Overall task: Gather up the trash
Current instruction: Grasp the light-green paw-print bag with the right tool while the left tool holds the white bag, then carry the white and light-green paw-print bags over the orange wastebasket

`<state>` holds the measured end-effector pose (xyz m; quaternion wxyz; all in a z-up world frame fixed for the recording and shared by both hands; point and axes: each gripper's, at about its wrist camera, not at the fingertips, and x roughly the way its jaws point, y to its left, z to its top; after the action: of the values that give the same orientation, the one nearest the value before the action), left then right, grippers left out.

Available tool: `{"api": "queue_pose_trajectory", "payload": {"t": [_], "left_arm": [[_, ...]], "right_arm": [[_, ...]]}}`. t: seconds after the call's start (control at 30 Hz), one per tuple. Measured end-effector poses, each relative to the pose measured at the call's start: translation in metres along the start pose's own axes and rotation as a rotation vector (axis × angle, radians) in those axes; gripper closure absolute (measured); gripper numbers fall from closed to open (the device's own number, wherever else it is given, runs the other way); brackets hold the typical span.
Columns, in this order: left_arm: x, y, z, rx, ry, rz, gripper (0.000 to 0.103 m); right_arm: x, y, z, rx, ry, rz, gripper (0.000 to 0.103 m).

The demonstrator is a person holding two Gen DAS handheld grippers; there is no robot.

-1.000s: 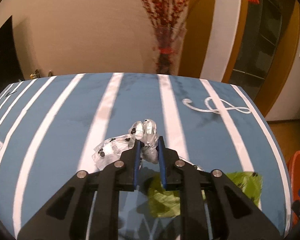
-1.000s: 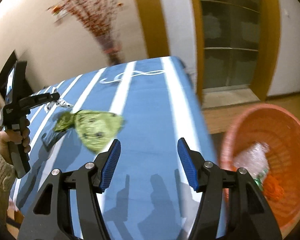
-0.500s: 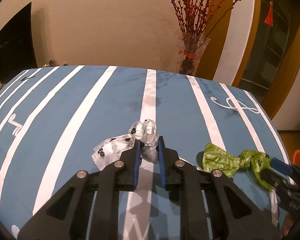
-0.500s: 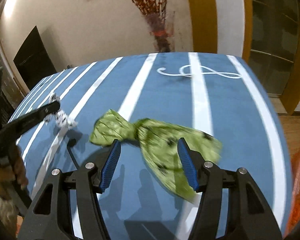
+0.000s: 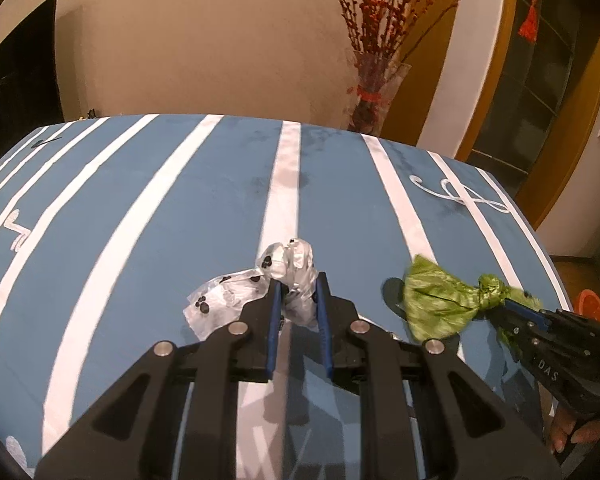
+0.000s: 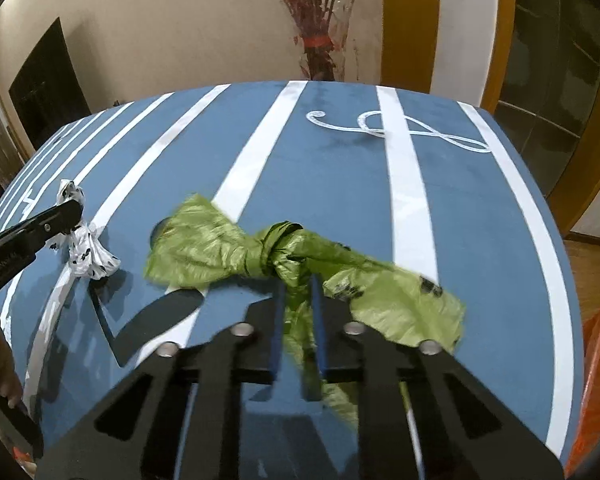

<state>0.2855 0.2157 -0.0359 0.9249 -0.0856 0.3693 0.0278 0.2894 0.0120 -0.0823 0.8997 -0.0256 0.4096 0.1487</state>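
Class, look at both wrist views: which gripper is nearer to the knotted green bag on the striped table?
Right. The right gripper is shut on the green bag beside its knot. The left gripper is off to the side, shut on the clear spotted bag.

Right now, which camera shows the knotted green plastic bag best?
The right wrist view: the knotted green plastic bag fills the middle, knot and both ends visible, with the right gripper shut on it below the knot. The left wrist view shows it small, at the right edge.
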Motion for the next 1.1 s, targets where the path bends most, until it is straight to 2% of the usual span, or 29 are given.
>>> {"api": "queue_pose_trajectory", "payload": {"t": [0.13, 0.47, 0.83, 1.1], "left_arm": [[0.001, -0.015, -0.002, 0.018, 0.006, -0.021, 0.085], [0.008, -0.056, -0.012, 0.073, 0.033, -0.071, 0.085], [0.016, -0.056, -0.012, 0.051, 0.062, -0.077, 0.085], [0.011, -0.057, -0.014, 0.049, 0.038, -0.053, 0.085]], "right_arm": [[-0.004, -0.017, -0.003, 0.037, -0.008, -0.031, 0.099], [-0.015, -0.070, -0.015, 0.192, -0.021, -0.094, 0.099], [-0.013, -0.077, -0.013, 0.232, -0.019, -0.122, 0.099], [-0.012, -0.080, -0.013, 0.256, -0.022, -0.121, 0.099]]}}
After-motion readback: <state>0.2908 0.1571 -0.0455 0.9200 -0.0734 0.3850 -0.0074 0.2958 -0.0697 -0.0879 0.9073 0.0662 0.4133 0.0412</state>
